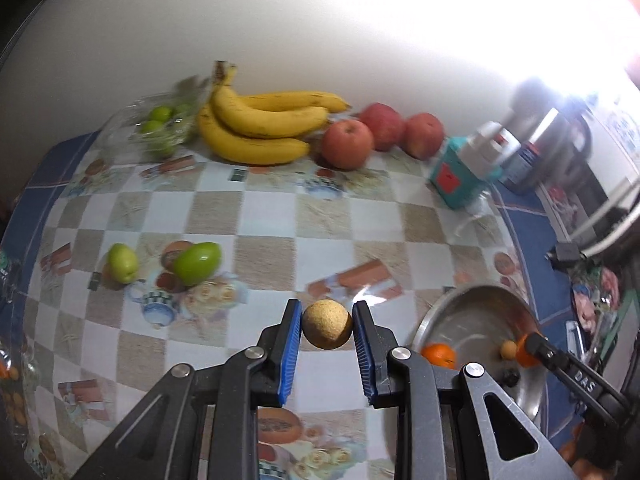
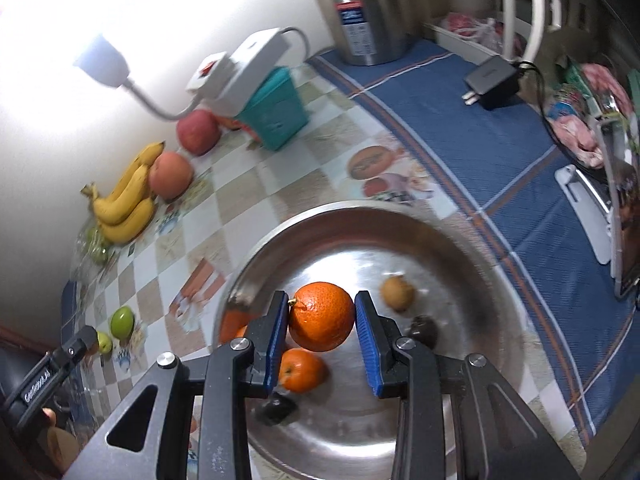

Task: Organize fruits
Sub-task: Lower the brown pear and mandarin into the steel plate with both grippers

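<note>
In the left wrist view my left gripper (image 1: 327,306) is shut on a small round tan fruit (image 1: 327,326), held above the patterned tablecloth. My right gripper (image 2: 321,297) is shut on an orange (image 2: 322,324) over a steel bowl (image 2: 360,208). Inside the bowl lie another orange (image 2: 300,370), a tan fruit (image 2: 396,292) and two dark fruits (image 2: 422,330). The bowl (image 1: 480,290) also shows at the left view's lower right. Against the wall lie bananas (image 1: 260,124) and three red apples (image 1: 348,144). Two green fruits (image 1: 198,262) rest on the cloth to the left.
A clear bag of green fruits (image 1: 160,128) lies left of the bananas. A teal box (image 2: 276,116) with a white lamp base on it stands by the apples. Beyond are a steel kettle (image 2: 372,8) and a black charger (image 2: 492,80) on the blue cloth border.
</note>
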A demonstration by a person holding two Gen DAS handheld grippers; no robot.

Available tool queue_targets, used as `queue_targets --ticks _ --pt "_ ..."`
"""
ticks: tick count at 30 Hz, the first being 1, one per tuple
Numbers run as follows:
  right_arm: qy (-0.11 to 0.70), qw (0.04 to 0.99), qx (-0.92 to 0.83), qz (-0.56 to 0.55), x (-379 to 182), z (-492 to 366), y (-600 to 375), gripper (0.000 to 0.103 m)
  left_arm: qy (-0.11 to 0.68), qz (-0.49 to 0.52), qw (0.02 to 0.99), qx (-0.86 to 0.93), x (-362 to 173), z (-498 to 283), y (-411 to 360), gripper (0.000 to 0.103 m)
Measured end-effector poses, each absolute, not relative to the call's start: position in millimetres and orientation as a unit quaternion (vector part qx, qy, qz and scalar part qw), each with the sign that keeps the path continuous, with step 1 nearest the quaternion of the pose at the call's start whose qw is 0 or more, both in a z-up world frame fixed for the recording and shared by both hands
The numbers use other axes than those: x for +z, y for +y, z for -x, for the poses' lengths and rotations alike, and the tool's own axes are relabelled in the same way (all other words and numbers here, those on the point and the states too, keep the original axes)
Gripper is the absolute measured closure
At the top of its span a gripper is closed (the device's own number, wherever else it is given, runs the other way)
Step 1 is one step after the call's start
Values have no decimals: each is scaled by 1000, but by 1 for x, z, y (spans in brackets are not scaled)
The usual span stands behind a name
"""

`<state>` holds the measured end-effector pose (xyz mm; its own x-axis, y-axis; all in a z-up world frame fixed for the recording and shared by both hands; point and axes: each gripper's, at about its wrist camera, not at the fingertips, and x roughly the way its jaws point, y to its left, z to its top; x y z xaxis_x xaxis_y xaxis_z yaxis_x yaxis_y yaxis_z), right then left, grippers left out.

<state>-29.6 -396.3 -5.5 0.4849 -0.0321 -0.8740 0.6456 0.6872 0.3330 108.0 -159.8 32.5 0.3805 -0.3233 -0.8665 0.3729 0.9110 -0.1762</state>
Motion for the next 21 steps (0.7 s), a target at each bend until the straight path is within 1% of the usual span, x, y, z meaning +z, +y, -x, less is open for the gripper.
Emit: queue_targets --ticks 10,21 --pt "445 798 -229 -336 -1 44 -414 68 516 -89 808 -268 26 -73 -218 75" --pt "458 803 -207 -322 -7 37 -403 68 536 -144 780 -290 0 -50 -249 75"
